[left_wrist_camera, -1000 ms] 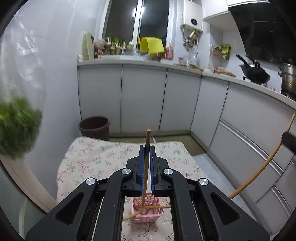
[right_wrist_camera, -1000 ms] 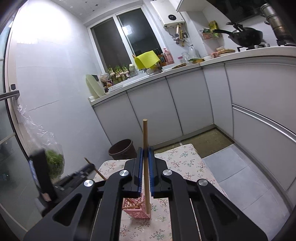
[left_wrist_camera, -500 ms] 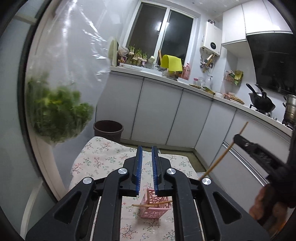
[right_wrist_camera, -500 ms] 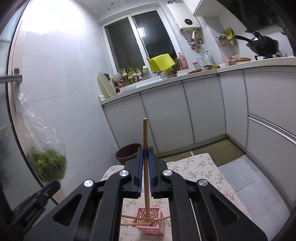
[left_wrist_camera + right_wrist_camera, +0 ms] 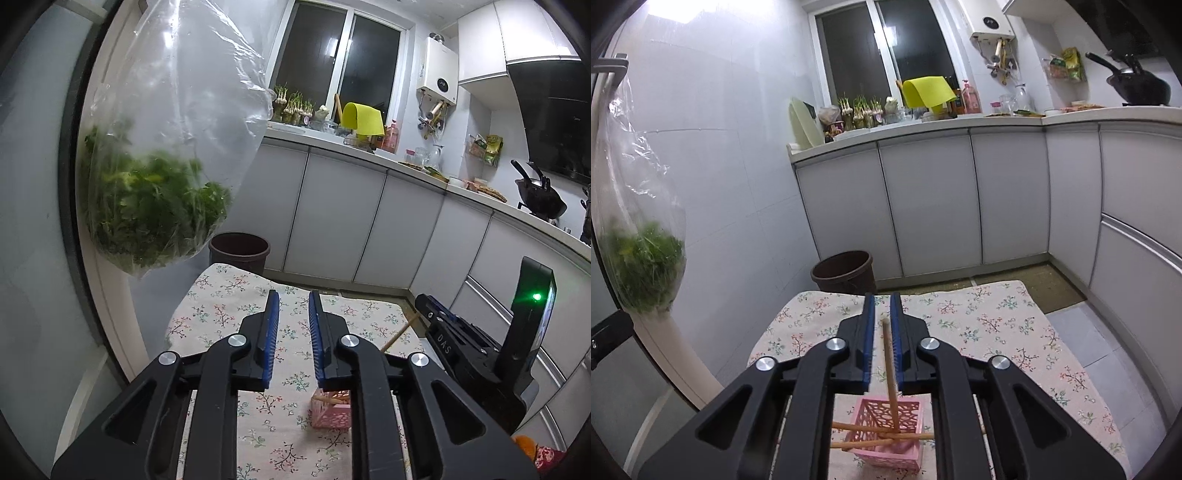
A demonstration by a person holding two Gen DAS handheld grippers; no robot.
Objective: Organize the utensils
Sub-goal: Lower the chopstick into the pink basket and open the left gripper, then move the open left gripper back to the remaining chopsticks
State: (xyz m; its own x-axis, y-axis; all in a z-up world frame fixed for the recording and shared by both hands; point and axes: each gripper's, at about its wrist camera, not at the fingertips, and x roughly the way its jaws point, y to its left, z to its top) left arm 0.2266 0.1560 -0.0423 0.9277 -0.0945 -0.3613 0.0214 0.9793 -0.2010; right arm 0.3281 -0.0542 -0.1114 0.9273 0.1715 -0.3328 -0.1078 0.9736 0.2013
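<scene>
A pink lattice basket [image 5: 886, 443] stands on the flowered tablecloth [image 5: 997, 325]. Two wooden chopsticks [image 5: 868, 430] lie across its rim. A third chopstick [image 5: 888, 362] stands upright in the basket, between the jaws of my right gripper [image 5: 882, 299]. Those jaws are opening, and the stick leans loosely by the right pad with its top below the fingertips. My left gripper [image 5: 293, 295] is opening with nothing between its blue pads. It hovers over the cloth to the left of the basket [image 5: 328, 410]. In the left wrist view the right gripper [image 5: 424, 314] shows with the stick [image 5: 399, 332] at its tip.
A clear bag of greens [image 5: 155, 206] hangs close at the left. A brown bin [image 5: 844, 271] stands on the floor beyond the table's far edge. White cabinets [image 5: 1008, 199] run along the back and right, with a wok [image 5: 1137, 88] on the counter.
The left gripper let go of its chopstick, opened and drew away to the left. The right gripper came down over the basket, its jaws parted, and its chopstick slid down into the basket.
</scene>
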